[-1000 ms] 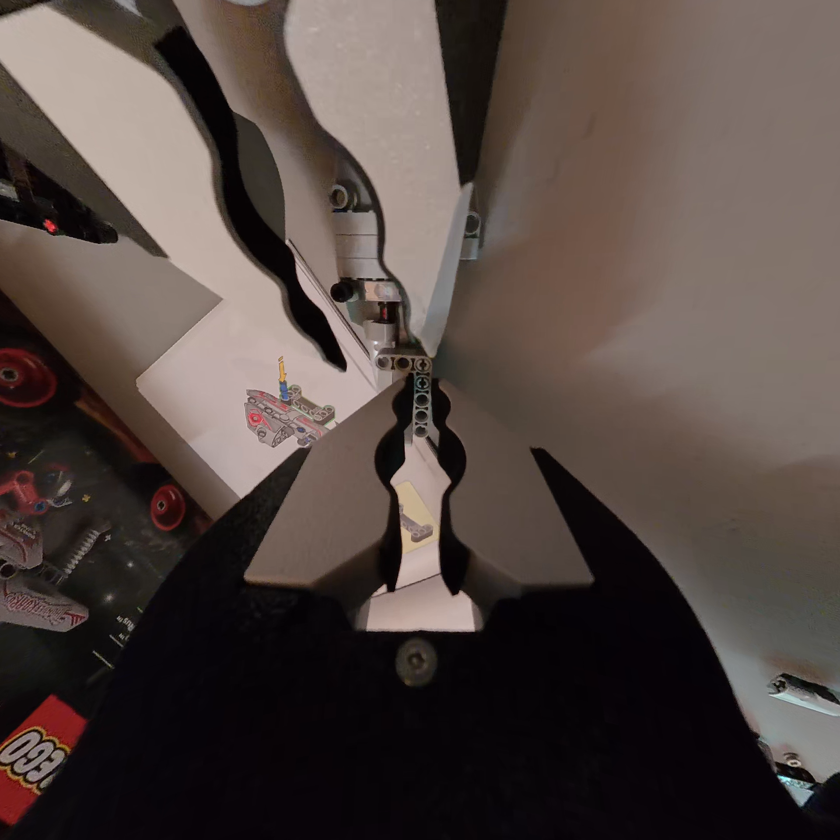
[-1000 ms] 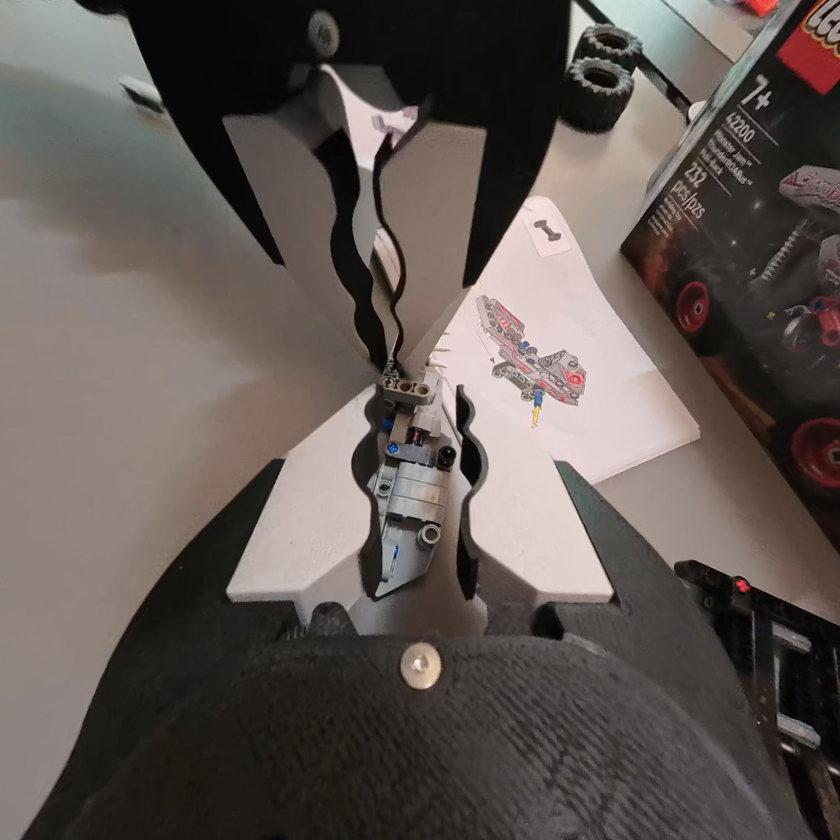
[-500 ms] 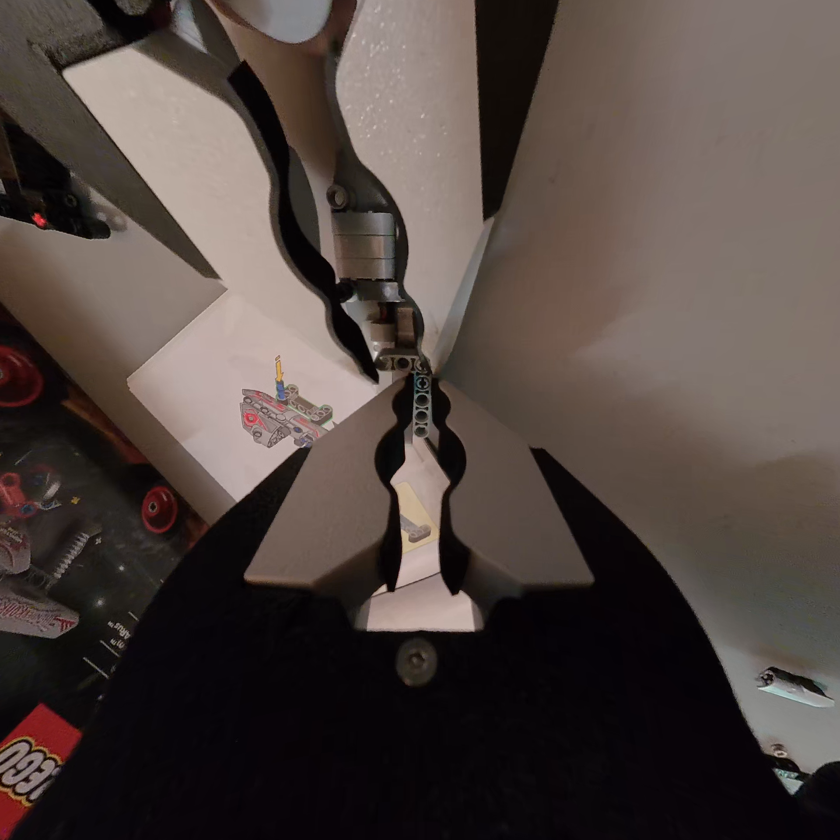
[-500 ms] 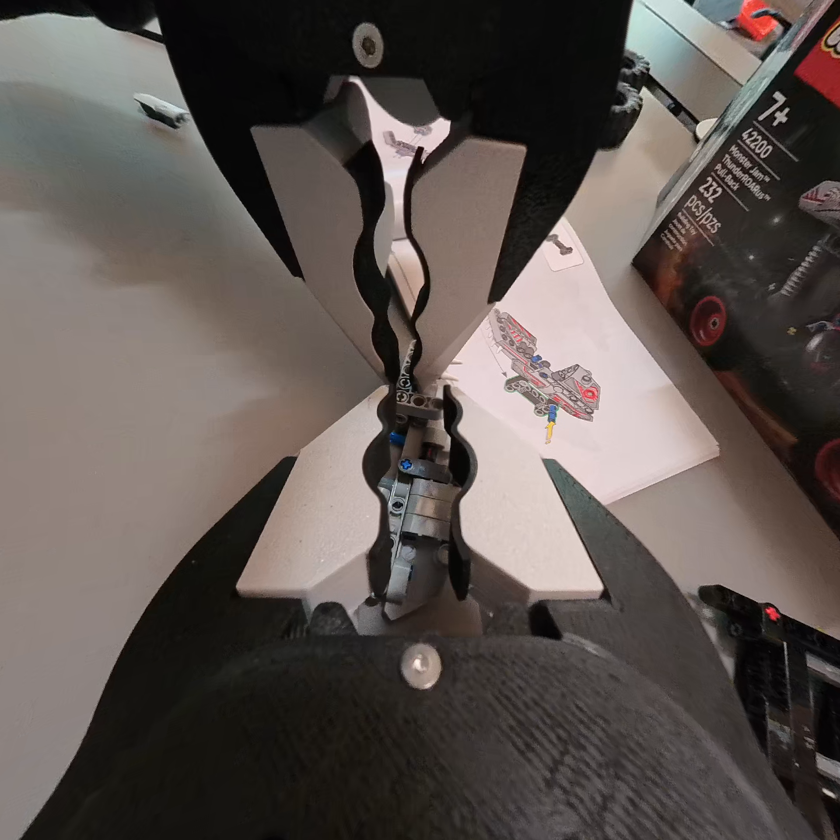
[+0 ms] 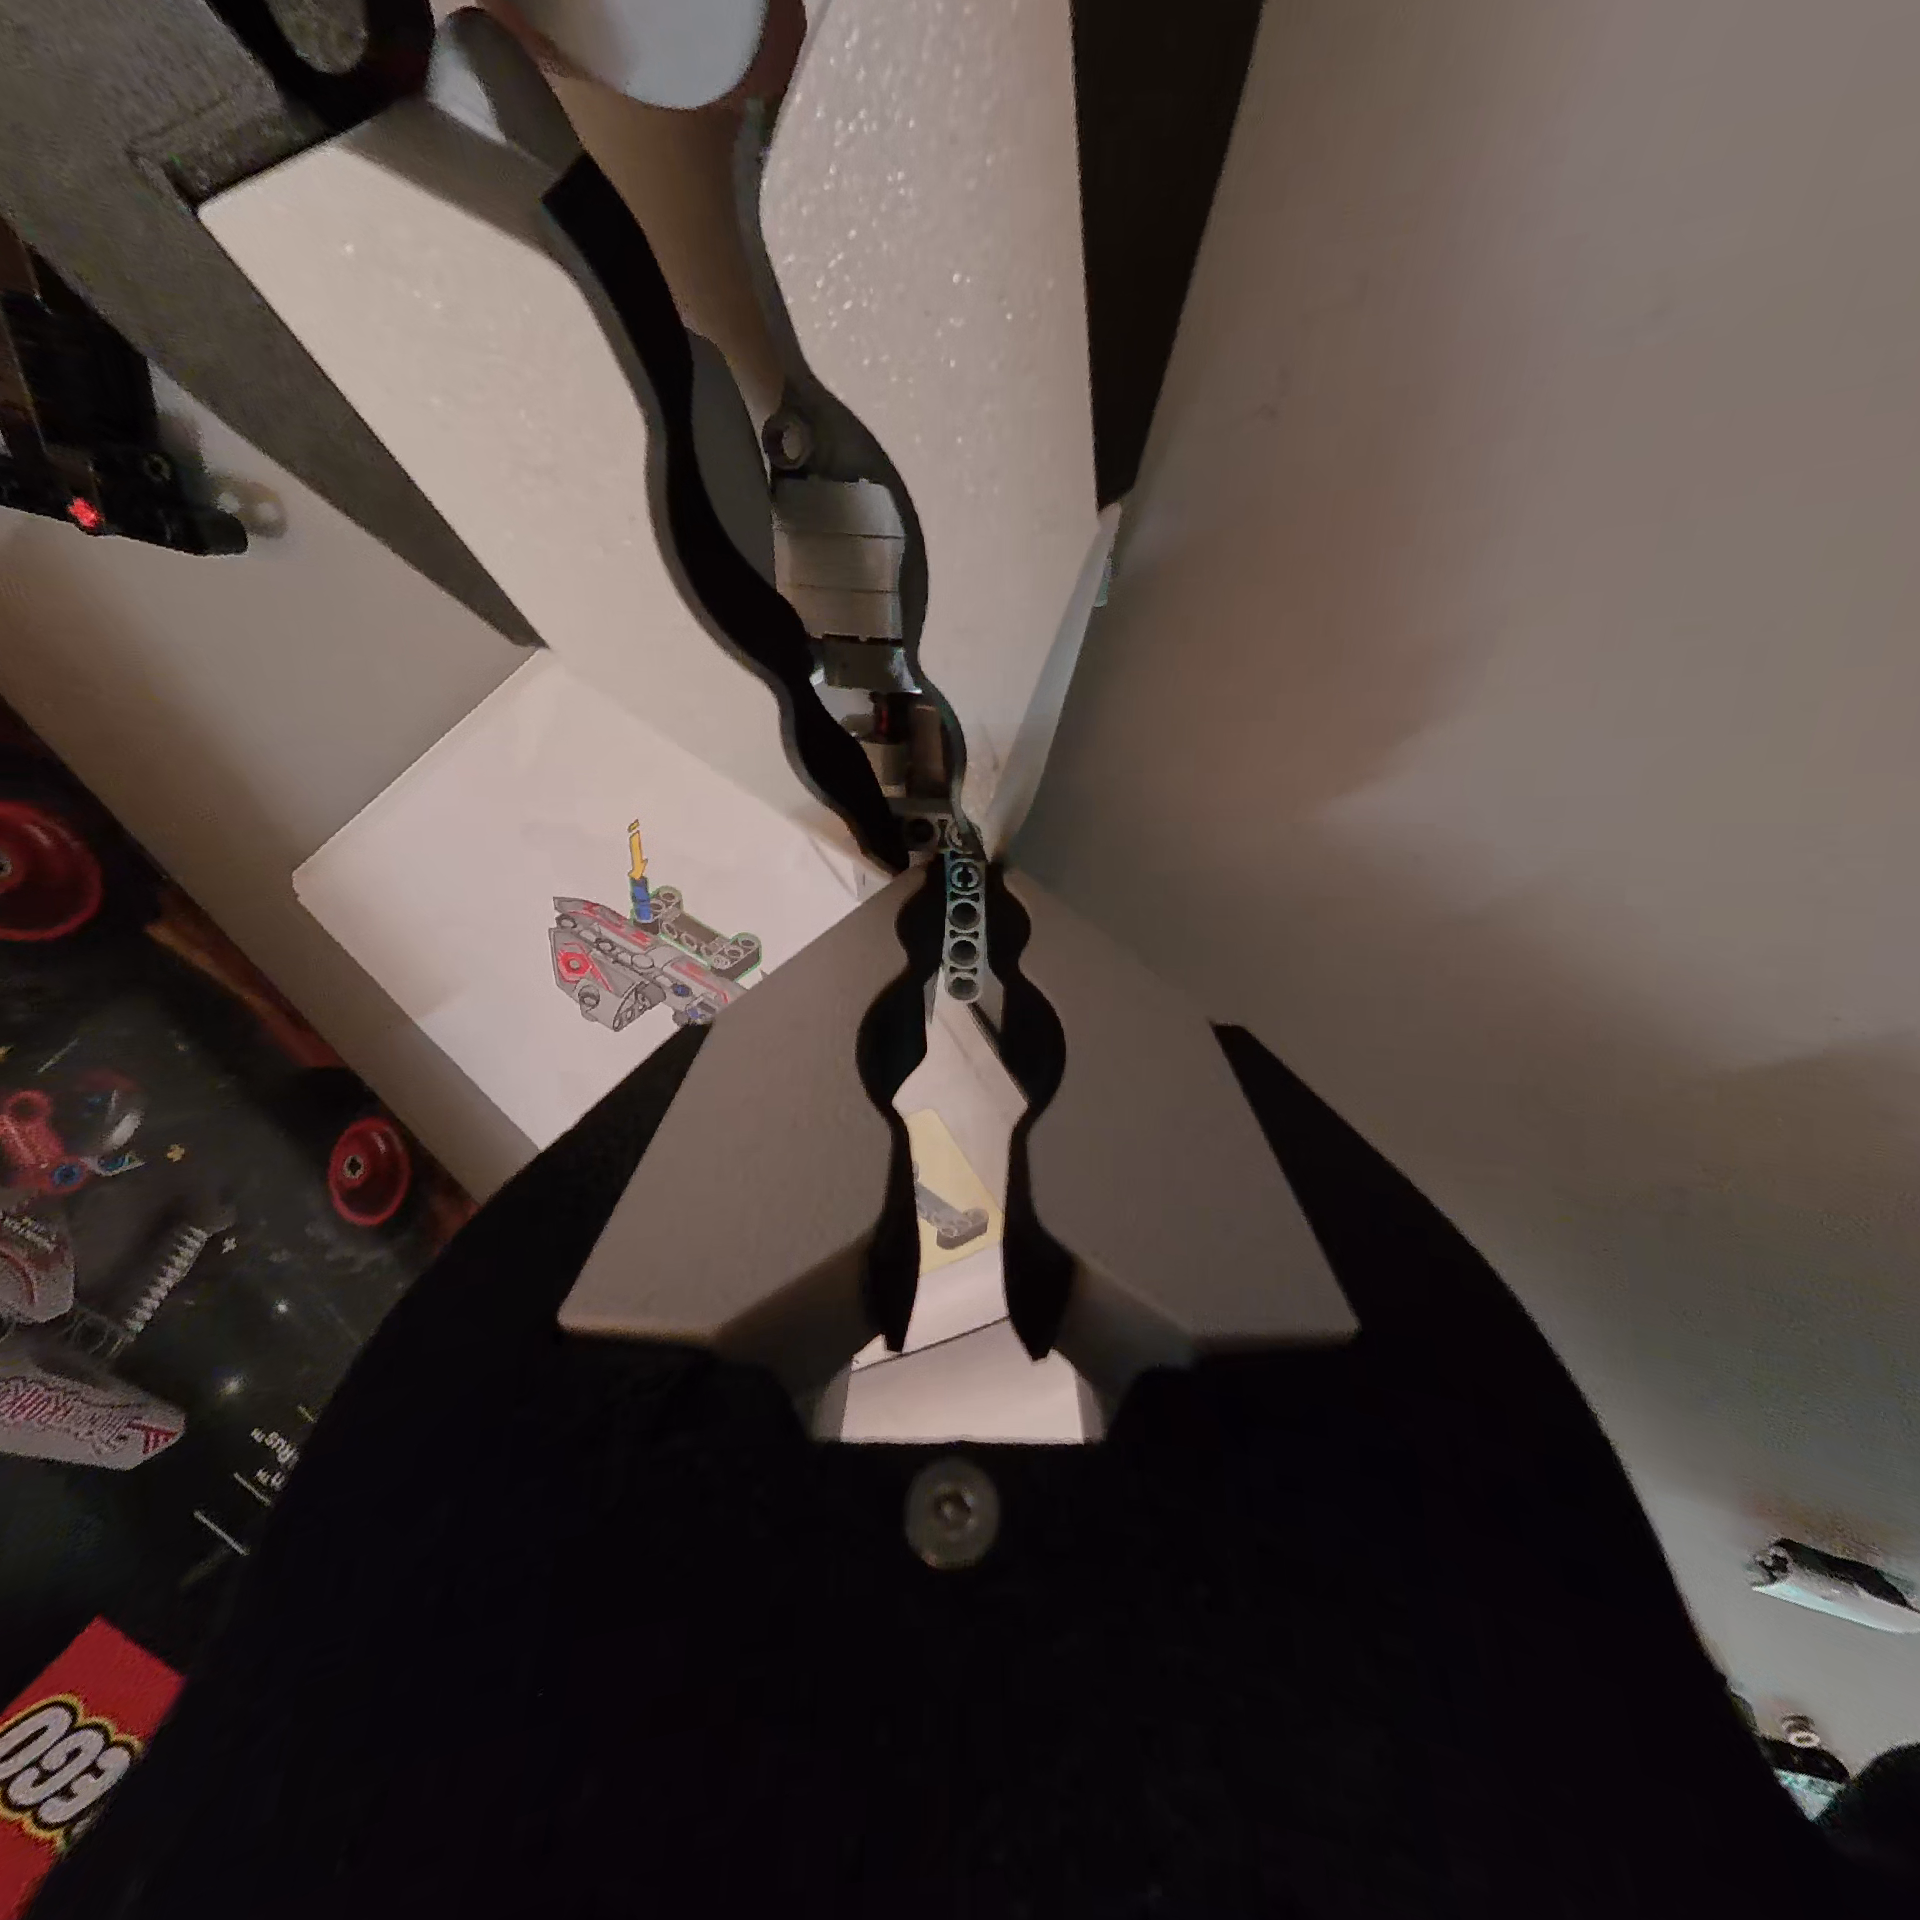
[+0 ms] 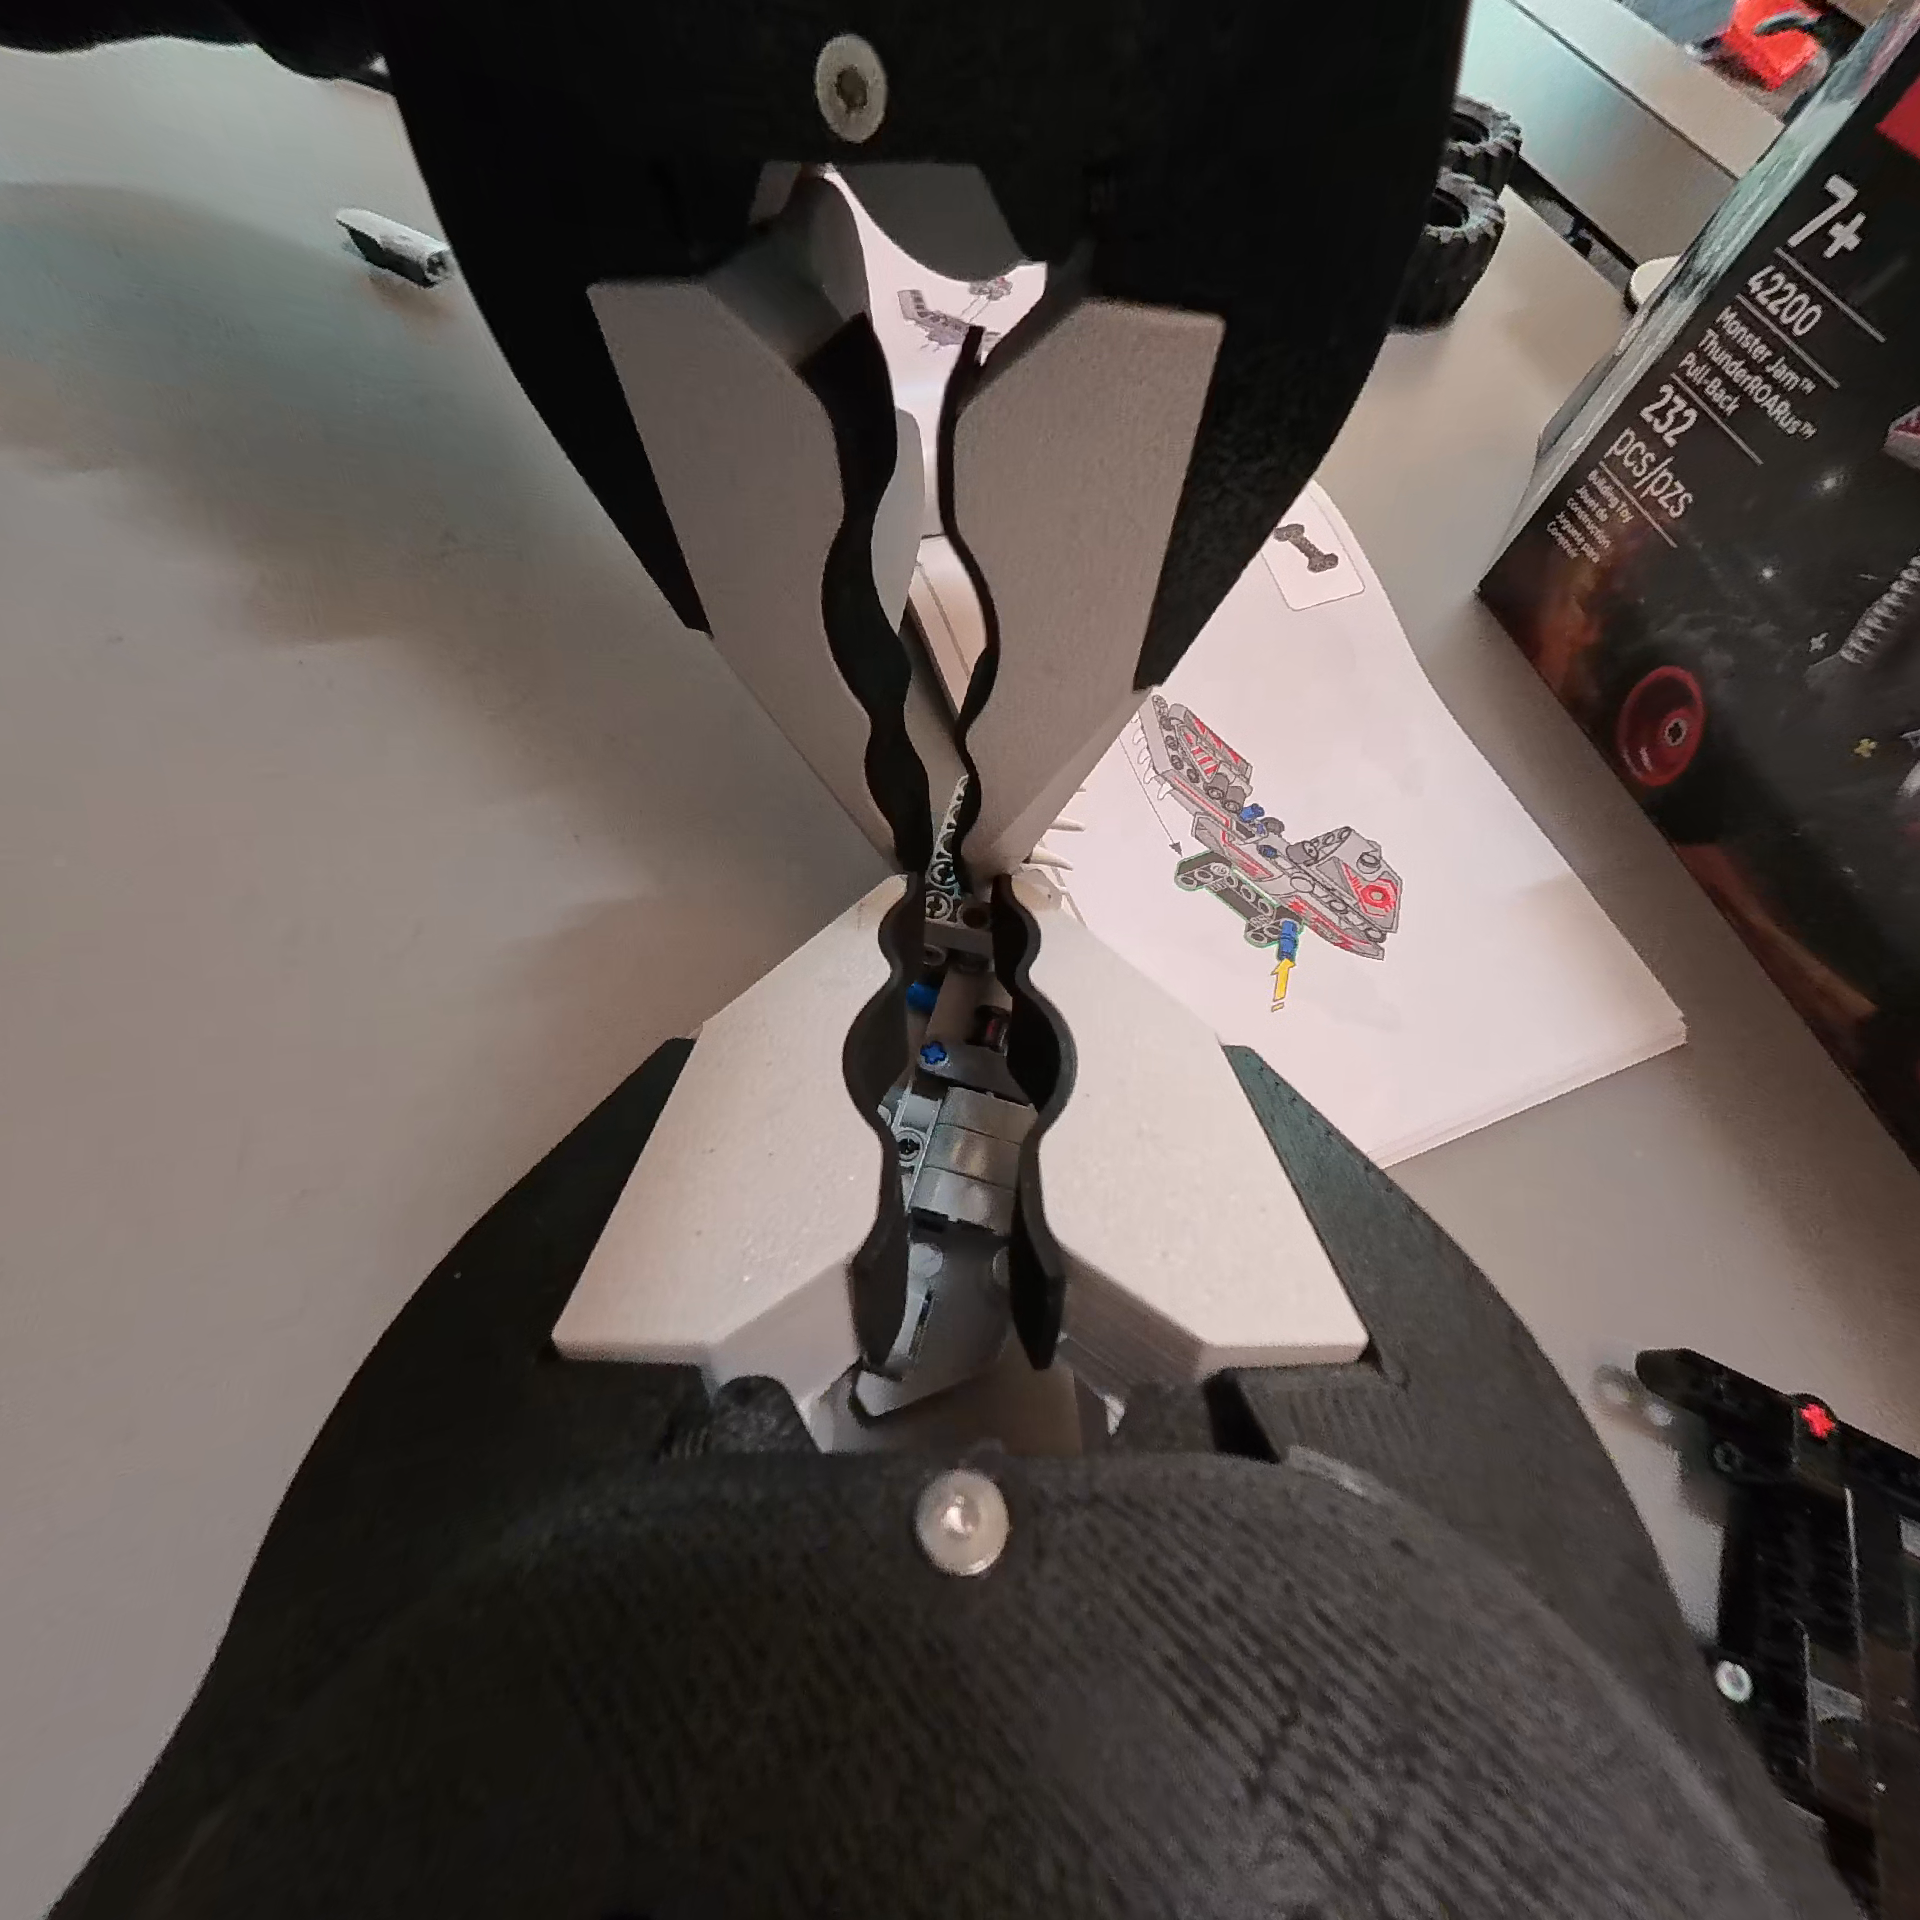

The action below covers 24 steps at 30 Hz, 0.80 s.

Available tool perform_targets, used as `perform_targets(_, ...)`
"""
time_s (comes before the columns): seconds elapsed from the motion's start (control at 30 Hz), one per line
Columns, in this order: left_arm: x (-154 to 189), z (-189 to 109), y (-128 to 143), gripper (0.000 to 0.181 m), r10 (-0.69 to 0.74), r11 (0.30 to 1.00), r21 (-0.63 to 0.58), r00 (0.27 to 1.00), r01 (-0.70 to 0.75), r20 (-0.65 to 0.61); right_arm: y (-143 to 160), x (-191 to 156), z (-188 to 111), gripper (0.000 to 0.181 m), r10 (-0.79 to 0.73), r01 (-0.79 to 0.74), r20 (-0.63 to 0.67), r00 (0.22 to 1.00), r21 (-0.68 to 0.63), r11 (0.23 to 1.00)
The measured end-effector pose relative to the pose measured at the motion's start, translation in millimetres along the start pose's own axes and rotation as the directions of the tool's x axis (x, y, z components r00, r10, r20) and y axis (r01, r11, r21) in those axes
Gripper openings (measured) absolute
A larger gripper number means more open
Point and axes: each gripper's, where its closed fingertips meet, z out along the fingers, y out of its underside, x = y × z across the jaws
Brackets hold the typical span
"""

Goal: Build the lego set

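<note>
Left wrist view: the left gripper (image 5: 961,914) pinches a slim grey holed beam (image 5: 964,935) between its narrowed fingertips; the beam's long axis runs toward 12 o'clock, in line with the fingers, and its far end meets the grey sub-assembly (image 5: 847,582) carried by the right gripper (image 5: 925,821), which enters from 12 o'clock. The beam shows a row of round holes along its face; it is thin and pale grey-green. Right wrist view: the right gripper (image 6: 951,883) is closed on the grey sub-assembly (image 6: 956,1153), which lies lengthwise in the channel between the fingers, long axis on the 6-to-12 o'clock line; its pointed, wedge-shaped end lies at 6 o'clock near the gripper body, and its narrow end with a short cross-beam faces 12 o'clock, touching the holed beam (image 6: 945,847) in the left gripper (image 6: 935,831). The sub-assembly is mostly light grey, with stacked curved plates at mid-length, blue pins on its left side and a dark red spot on a black part near the narrow end. Both grippers hang tip to tip above the open instruction booklet (image 6: 1403,790) at 3 o'clock on the pale table (image 6: 312,727); the dark set box (image 6: 1766,499) stands at 2 o'clock; black tyres (image 6: 1455,239) lie at 1 o'clock.
</note>
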Motion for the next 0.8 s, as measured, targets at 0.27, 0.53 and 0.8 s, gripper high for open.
perform_targets(0.27,-0.3,-0.1,-0.2,0.005,-0.01,1.0,0.02,1.0,0.009,0.025,-0.8,-0.2,0.1,0.011,-0.015,0.015,-0.008,1.0,0.01,1.0)
perform_targets(0.53,11.1,-13.6,-3.2,0.004,-0.297,0.886,0.3,0.93,0.352,-0.215,-19.0,0.4,-40.4,0.065,-0.226,0.236,-0.104,0.969,0.092,0.967)
perform_targets(0.8,33.7,-37.5,-9.3,0.004,-0.43,0.598,0.274,0.59,0.753,-0.683,-25.2,-30.1,-18.9,0.068,-0.472,0.473,-0.127,0.872,-0.025,0.881)
